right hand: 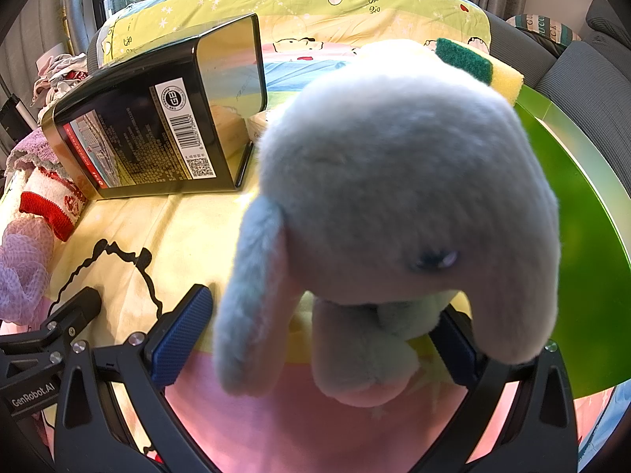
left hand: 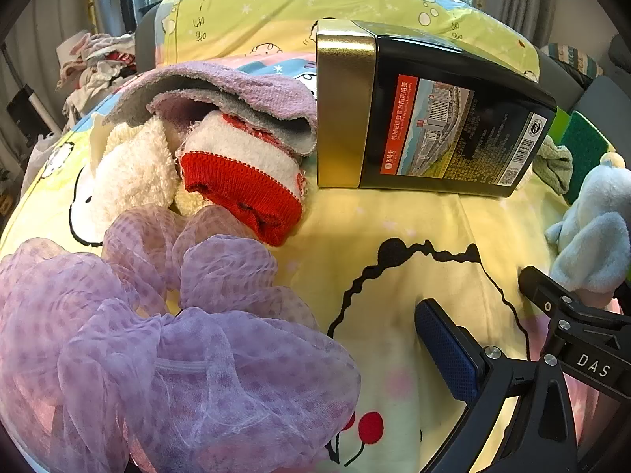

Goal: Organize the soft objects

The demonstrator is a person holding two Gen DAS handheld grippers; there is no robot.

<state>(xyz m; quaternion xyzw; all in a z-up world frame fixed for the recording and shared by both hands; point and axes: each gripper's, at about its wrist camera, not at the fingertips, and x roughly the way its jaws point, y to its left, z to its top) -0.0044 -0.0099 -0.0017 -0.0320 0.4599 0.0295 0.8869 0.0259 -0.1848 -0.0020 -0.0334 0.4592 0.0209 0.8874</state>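
R gripper spread round plush elephant, L gripper state unclear behind mesh pouf, bare sheet btwn.

The purple mesh pouf covers the left gripper's left finger; the plush elephant masks most of the right finger, its body blurred

Tin: glossy black metal, gold lid end. Left of tin: terry towel, ribbed knit sock, purple mesh puff. Right of tin: fuzzy plush elephant. Bedsheet beneath tin: matt printed cloth.
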